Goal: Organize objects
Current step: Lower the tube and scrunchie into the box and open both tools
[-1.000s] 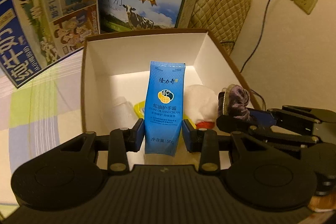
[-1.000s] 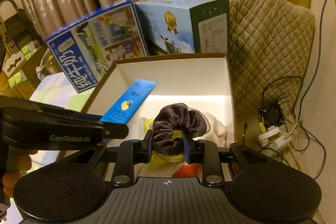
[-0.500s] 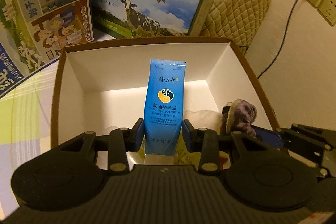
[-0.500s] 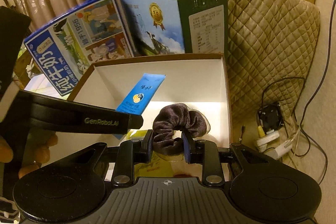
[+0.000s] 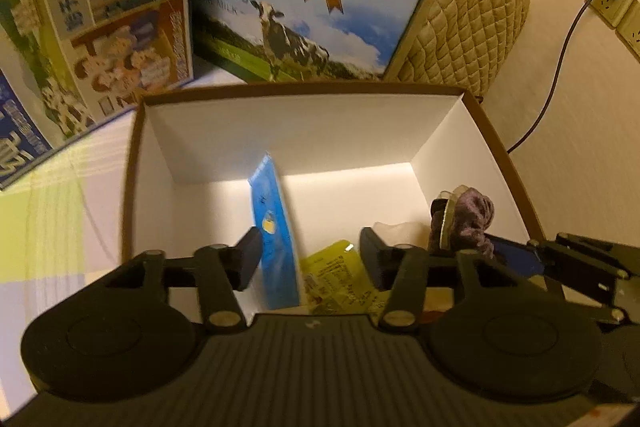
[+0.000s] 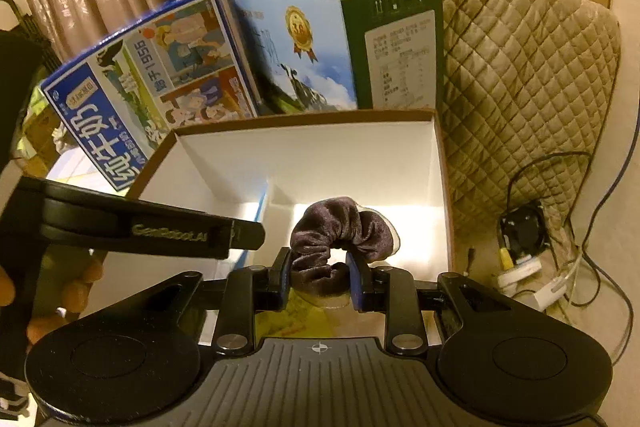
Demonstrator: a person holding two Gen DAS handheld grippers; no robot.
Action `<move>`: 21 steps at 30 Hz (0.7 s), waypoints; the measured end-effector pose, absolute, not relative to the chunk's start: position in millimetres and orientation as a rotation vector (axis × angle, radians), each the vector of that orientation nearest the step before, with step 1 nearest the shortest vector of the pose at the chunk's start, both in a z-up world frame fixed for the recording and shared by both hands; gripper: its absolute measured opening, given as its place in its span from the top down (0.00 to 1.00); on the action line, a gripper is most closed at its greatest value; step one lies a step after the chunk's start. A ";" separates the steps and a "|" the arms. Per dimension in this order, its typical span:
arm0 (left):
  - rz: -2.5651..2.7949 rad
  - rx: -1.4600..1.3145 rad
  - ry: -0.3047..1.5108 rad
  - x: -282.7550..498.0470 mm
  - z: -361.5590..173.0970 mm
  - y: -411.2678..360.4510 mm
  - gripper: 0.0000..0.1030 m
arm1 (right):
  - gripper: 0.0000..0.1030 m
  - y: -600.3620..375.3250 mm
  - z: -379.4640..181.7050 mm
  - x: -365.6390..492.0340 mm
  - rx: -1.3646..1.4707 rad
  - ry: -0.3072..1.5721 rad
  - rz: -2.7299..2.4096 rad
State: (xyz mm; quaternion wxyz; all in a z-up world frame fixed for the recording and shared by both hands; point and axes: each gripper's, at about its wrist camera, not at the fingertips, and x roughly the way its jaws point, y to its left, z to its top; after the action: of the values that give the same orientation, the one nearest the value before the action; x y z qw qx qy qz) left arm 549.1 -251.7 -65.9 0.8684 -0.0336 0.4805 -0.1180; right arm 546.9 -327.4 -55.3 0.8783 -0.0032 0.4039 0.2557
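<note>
Left wrist view: the left gripper (image 5: 307, 255) hangs over the near edge of a white-lined cardboard box (image 5: 304, 131), its jaws spread wide and gripping nothing. A blue hand-cream tube (image 5: 274, 243) stands tilted inside the box between the fingers, close against the left finger; whether it touches that finger cannot be told. A yellow sachet (image 5: 340, 279) lies on the box floor nearer the right finger. Off to the gripper's right, a brown velvet scrunchie (image 5: 466, 223) sits in the right gripper's blue-padded tips above the box's right side.

From the right wrist view, the right gripper (image 6: 320, 277) is closed on the scrunchie (image 6: 336, 239), which arches up between its fingers over the open box (image 6: 320, 151). The left gripper's body (image 6: 152, 227) crosses to its left, held by a person's hand (image 6: 60, 291). Ahead, beyond the box's far wall, two milk cartons (image 6: 224, 63) stand side by side, with a quilted chair back (image 6: 520, 87) ahead and right.
</note>
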 end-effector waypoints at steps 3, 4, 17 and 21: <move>-0.250 -0.047 0.977 544.9 -55.7 -250.1 0.46 | 0.73 -324.3 -54.9 549.2 -0.008 0.825 0.537; -0.251 -0.044 0.969 544.0 -52.5 -249.2 0.40 | 0.67 -323.6 -54.5 548.9 -0.008 0.810 0.538; -0.272 -0.034 0.906 509.1 -21.2 -240.8 0.14 | 0.44 -335.8 -38.3 518.1 0.013 0.763 0.529; -0.270 -0.035 0.897 492.2 -14.9 -236.5 0.12 | 0.44 -345.3 -32.4 500.9 0.040 0.776 0.509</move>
State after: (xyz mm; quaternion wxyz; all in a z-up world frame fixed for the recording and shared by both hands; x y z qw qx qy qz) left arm 492.2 -236.5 -14.9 0.8921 -0.0170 0.4324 -0.1302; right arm 500.9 -345.3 -32.4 0.8939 0.0193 0.3744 0.2457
